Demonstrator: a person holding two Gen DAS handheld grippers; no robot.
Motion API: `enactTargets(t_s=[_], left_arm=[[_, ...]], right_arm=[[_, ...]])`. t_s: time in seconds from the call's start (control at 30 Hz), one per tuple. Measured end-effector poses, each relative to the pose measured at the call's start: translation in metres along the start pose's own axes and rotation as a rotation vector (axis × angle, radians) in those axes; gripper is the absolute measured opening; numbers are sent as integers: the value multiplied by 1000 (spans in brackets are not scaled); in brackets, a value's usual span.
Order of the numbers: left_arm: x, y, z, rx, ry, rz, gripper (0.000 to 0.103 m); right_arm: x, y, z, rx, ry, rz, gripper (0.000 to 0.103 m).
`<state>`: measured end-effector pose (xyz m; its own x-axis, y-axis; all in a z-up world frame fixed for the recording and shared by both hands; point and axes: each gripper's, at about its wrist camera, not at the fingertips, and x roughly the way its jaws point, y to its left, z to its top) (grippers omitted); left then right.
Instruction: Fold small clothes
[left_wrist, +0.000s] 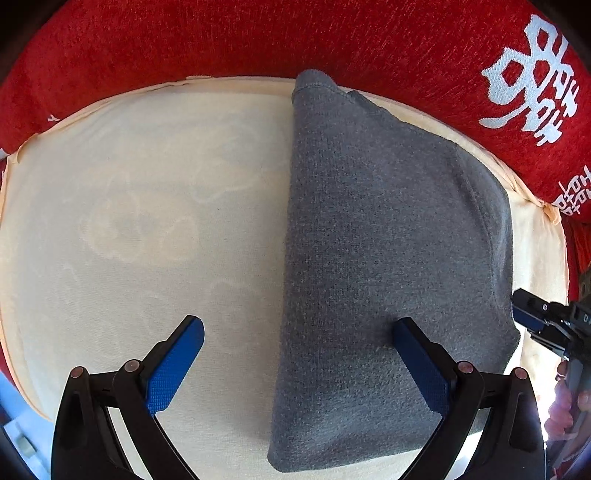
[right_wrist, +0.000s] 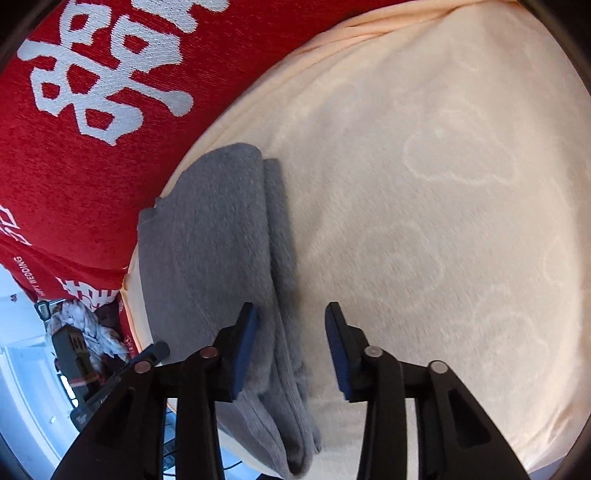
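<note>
Left gripper (left_wrist: 295, 332) spread wide above folded grey garment (left_wrist: 388, 258); right gripper (right_wrist: 291, 328) parted, empty, over garment edge.

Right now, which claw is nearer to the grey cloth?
Hard to separate. The left claw straddles the cloth's left edge, open; the right claw straddles its other edge, open.

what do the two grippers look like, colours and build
Both the left gripper and right gripper have glossy black plastic linkage arms with round metallic pivot pins. Their flat fingers carry blue textured rubber pads. No cables or sleeves are visible.
</note>
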<state>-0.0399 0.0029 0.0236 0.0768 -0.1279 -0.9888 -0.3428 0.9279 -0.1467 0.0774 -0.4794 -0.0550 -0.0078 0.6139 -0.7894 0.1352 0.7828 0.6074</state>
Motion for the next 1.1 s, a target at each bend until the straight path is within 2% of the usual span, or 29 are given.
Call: enactTargets(t_s=[0.17, 0.37, 0.53, 0.73, 0.8, 0.87, 1.03, 1.1], left_arm=[[7, 1, 0, 1, 4, -8, 103], [19, -6, 7, 5, 13, -29, 103], [17, 12, 17, -45, 39, -239, 103], [41, 17, 29, -10, 112, -325, 103], [47, 15, 31, -9, 140, -388, 103], [54, 13, 31, -21, 169, -454, 103], [51, 0, 29, -8, 138, -448, 103], [49, 0, 30, -9, 137, -422, 103]], right_arm=[[5, -2, 2, -6, 10, 24, 46], [5, -18, 9, 47, 20, 95, 47], [-1, -30, 14, 32, 45, 163, 49], [4, -39, 22, 16, 88, 221, 50], [8, -36, 22, 3, 98, 243, 56], [13, -33, 23, -12, 107, 257, 56], [22, -27, 25, -45, 134, 301, 56], [29, -20, 28, -61, 144, 317, 56]])
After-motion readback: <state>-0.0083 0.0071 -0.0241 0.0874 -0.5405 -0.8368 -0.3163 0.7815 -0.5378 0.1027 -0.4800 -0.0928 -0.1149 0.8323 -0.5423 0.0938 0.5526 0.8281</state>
